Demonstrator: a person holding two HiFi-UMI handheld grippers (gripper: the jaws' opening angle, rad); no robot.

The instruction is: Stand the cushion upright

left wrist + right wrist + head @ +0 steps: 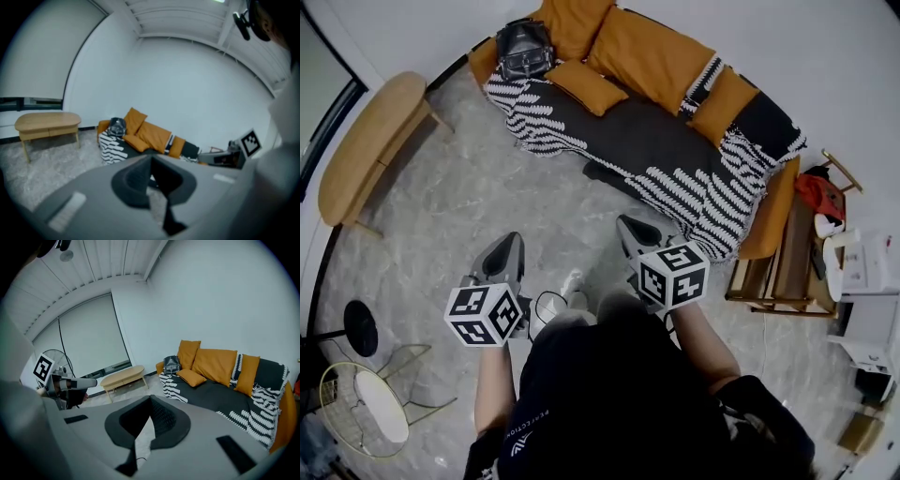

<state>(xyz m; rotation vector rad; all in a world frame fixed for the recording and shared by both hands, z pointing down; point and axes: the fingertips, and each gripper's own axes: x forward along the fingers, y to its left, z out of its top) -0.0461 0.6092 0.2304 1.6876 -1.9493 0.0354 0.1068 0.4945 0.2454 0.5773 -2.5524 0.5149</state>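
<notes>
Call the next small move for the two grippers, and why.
Probably carry both grippers forward toward the sofa. The small orange cushion lies flat on the seat beside the black bag, well apart from the left gripper and right gripper. Both are over the floor, jaws together, nothing between them. They would need to open once near it.

light: bright, even | edges: fisheye, dark corners | foreground: blurred

Grey left gripper (512, 241), black T-shirt (609, 394)
</notes>
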